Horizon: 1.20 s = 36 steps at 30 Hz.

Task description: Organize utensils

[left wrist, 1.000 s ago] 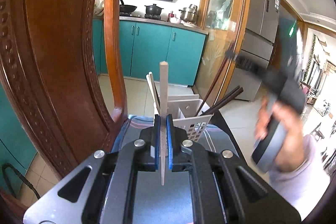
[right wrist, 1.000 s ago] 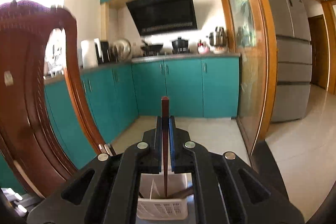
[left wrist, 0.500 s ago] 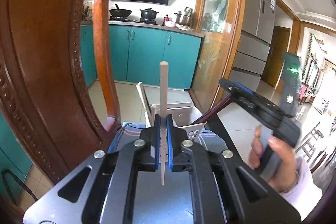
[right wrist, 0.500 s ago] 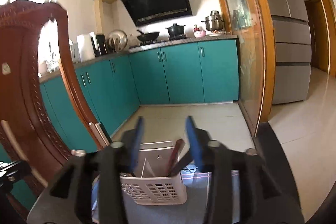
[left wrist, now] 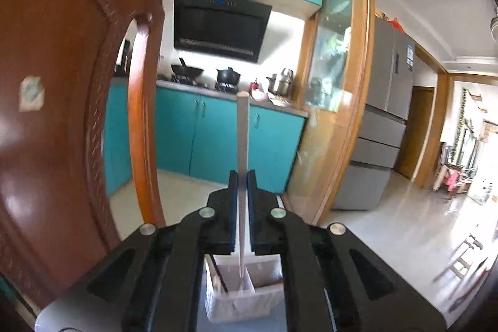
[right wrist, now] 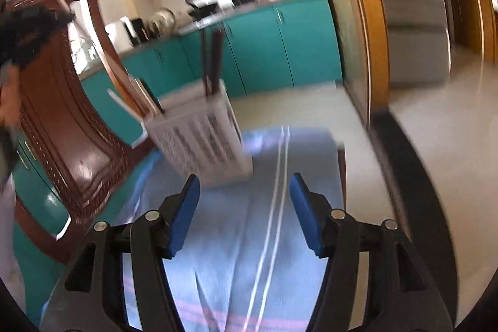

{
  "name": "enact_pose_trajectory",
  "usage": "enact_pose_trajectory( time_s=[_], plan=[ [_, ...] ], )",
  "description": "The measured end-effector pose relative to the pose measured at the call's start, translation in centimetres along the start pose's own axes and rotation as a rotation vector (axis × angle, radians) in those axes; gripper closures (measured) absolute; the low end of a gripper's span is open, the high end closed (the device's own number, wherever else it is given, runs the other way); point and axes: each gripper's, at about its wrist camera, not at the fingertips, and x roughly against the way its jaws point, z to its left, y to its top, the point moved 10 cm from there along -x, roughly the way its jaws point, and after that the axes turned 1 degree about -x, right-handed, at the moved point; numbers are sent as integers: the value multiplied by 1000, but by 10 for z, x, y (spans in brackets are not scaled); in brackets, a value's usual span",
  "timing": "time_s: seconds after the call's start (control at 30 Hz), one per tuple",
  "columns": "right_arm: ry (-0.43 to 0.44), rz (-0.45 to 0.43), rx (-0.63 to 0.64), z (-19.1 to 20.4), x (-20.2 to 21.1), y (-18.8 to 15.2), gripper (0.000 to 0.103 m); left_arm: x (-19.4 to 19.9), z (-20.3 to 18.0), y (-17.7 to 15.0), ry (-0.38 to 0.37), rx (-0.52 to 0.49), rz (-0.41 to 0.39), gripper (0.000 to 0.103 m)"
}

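My left gripper point(left wrist: 242, 185) is shut on a pale chopstick point(left wrist: 242, 145) held upright, its lower tip just above the white slotted utensil basket point(left wrist: 239, 297) directly below. My right gripper point(right wrist: 244, 201) is open and empty, low over a blue striped cloth point(right wrist: 236, 254). In the right wrist view the basket point(right wrist: 202, 139) stands just ahead and to the left, with dark chopsticks point(right wrist: 214, 58) upright in its far compartment and pale utensils point(right wrist: 137, 101) leaning out on its left.
A carved brown wooden chair back point(left wrist: 56, 114) rises close on the left and also shows in the right wrist view point(right wrist: 68, 120). The dark table edge point(right wrist: 404, 170) runs along the right. Teal kitchen cabinets point(left wrist: 218, 139) and a fridge point(left wrist: 379, 129) stand beyond.
My right gripper opened, left the dark chopstick in the basket, and pulled back low over the cloth. My left gripper rose over the basket with the pale chopstick still held.
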Motion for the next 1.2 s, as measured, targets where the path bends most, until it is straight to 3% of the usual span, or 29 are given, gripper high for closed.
enact_pose_trajectory(
  time_s=[0.13, 0.37, 0.4, 0.43, 0.5, 0.6, 0.73, 0.97, 1.07, 1.2],
  plan=[
    [7, 72, -66, -9, -4, -26, 44, -39, -6, -25, 27, -51, 63, 96],
    [13, 41, 31, 14, 3, -22, 44, -76, -4, -81, 28, -93, 195, 96],
    [13, 41, 39, 17, 2, -22, 44, -75, -3, -85, 26, -94, 199, 90],
    [15, 41, 51, 21, 3, -23, 44, -73, -1, -85, 28, -95, 198, 75],
    [16, 45, 63, 27, 2, -25, 43, -56, 4, -83, 39, -87, 169, 60],
    [6, 42, 90, 32, 5, -29, 41, -15, 11, -84, 58, -65, 131, 50],
    [-32, 18, 122, 30, 14, -30, 33, 49, 23, -128, 125, -88, 136, 32],
    [-101, 24, 150, 29, 19, -35, 28, 100, 41, -226, 162, -188, 223, 24],
    [-122, 8, 166, 41, 26, -39, 20, 108, 42, -232, 146, -190, 227, 20],
    [-185, -63, 223, 59, 41, -42, 11, 127, 36, -220, 151, -235, 162, 7]
  ],
)
